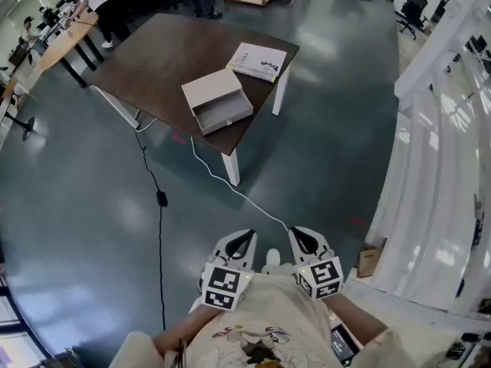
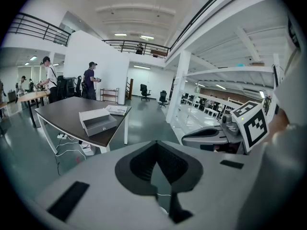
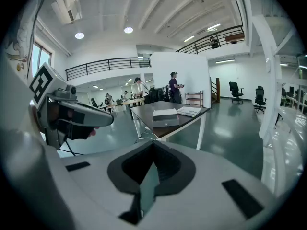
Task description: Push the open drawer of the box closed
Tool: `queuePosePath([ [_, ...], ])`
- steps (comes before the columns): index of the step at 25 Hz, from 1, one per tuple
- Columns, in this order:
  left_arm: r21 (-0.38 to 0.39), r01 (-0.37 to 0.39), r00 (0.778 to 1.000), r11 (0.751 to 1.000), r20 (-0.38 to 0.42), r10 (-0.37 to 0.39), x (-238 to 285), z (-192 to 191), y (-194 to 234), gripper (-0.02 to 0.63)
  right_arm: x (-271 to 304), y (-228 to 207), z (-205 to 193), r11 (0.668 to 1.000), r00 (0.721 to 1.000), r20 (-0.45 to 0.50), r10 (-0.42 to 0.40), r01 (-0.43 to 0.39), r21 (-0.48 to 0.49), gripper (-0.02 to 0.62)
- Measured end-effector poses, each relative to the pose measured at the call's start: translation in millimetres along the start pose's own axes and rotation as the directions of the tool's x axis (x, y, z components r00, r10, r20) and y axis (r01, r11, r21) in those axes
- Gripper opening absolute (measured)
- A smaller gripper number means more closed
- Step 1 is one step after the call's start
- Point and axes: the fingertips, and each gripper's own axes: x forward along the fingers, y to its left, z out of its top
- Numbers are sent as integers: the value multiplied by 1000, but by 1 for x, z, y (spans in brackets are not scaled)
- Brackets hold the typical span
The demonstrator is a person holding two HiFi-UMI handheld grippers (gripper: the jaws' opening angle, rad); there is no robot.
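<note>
Up close, left gripper (image 1: 244,238) and right gripper (image 1: 301,236) sat at the chest, both jaws shut on nothing. Well ahead, box (image 1: 212,88) lay near the table (image 1: 146,60) edge, drawer (image 1: 224,115) pulled out. Probably best to walk up square, set shut tips on the drawer front and push straight.

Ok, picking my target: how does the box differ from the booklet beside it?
The box is thick, plain beige, with its drawer pulled out; the booklet is flat, white, printed. The box sits toward the table's near corner, the booklet behind it. Both lie on its dark top.
</note>
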Motion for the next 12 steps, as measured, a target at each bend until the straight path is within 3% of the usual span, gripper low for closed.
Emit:
queuePosePath([
  [5,-24,-1,1000,1000,-22,1,-8,-10,7,6,9,16,-26,998,994,-105,4,3,67,6],
  [12,-54,-7,999,999,-42,5,-12,-21,16,6,16,29,-26,999,994,-110,15,-9,53,6],
])
